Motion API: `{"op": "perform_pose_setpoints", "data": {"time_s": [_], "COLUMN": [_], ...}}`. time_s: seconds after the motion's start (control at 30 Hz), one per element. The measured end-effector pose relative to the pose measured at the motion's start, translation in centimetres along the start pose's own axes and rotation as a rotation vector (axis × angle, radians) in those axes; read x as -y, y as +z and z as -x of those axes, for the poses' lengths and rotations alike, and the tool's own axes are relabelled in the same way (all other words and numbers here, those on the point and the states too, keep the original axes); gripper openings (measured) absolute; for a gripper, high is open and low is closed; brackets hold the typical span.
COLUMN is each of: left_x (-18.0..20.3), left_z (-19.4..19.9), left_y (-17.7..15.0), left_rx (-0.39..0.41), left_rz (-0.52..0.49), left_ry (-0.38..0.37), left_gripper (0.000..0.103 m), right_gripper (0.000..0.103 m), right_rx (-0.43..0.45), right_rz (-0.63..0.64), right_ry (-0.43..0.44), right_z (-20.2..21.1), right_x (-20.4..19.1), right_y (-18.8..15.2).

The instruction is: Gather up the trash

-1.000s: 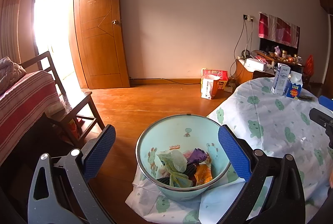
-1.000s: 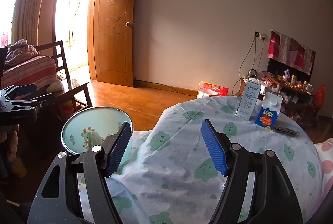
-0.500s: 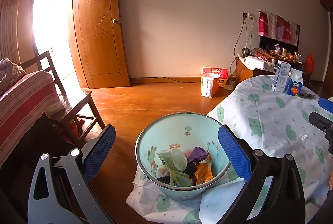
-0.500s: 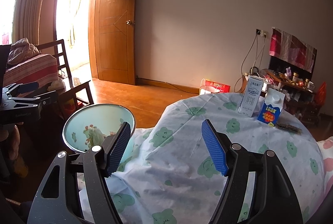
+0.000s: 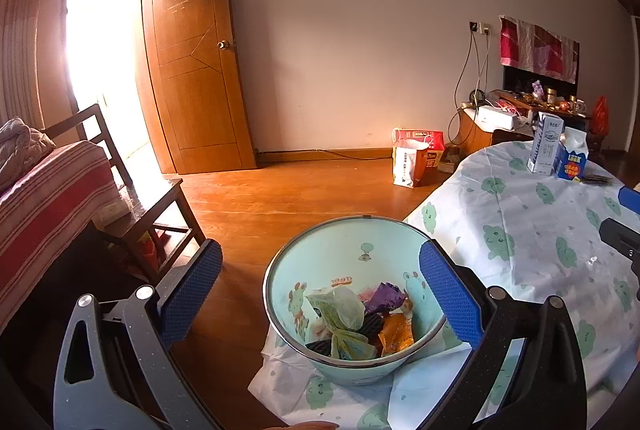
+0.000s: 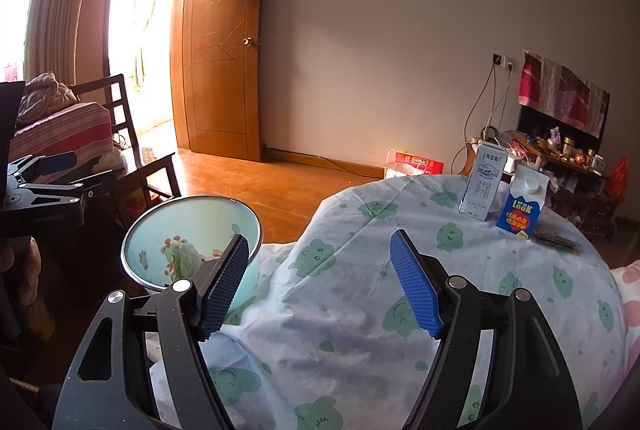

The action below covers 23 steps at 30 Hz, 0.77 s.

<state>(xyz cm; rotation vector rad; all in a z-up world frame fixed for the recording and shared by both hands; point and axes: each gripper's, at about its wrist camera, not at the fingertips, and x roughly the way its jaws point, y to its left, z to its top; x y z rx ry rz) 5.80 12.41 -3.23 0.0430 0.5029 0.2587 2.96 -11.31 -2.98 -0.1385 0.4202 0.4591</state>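
A pale blue bin (image 5: 352,258) with cartoon prints stands at the table's left edge and holds crumpled wrappers (image 5: 360,322). It also shows in the right wrist view (image 6: 192,230). My left gripper (image 5: 320,294) is open and empty, just above and in front of the bin. My right gripper (image 6: 316,282) is open and empty over the green-printed tablecloth (image 6: 440,290). A white milk carton (image 6: 482,182) and a blue juice carton (image 6: 522,208) stand upright at the table's far side, with a dark flat wrapper (image 6: 558,242) beside them.
A wooden chair (image 5: 156,206) and a striped sofa (image 5: 48,190) are on the left. A paper bag (image 5: 410,166) and red box stand on the wooden floor by the wall. A cluttered low cabinet (image 6: 560,158) is at the far right. The door (image 5: 192,62) is open.
Both grippers have shifted slightly; the cartons sit a little further right in the views. Both stay open and empty.
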Motion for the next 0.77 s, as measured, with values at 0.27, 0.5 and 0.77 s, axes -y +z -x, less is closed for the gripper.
{"op": "perform_pose_setpoints", "data": {"time_s": [0.27,0.5,0.77], "left_x": [0.4,0.7,0.4], "left_z": [-0.3,0.0,-0.4], "left_y": [-0.3,-0.3,-0.4], "left_rx": [0.001,0.005,-0.007], "left_rz": [-0.023,-0.026,-0.01], "left_ry": [0.021,0.001,-0.009], "left_gripper": [0.096,0.097,0.097], "right_gripper": [0.073,0.074,0.08], "right_rx": [-0.009,-0.009,-0.027], "right_rz": [0.0,0.0,-0.108], "right_ry": [0.008,0.003,-0.101], "right_z": [-0.1,-0.1,-0.2], "right_x": [-0.3,-0.2,5.9], "right_y": [-0.5,-0.4,0.0]}}
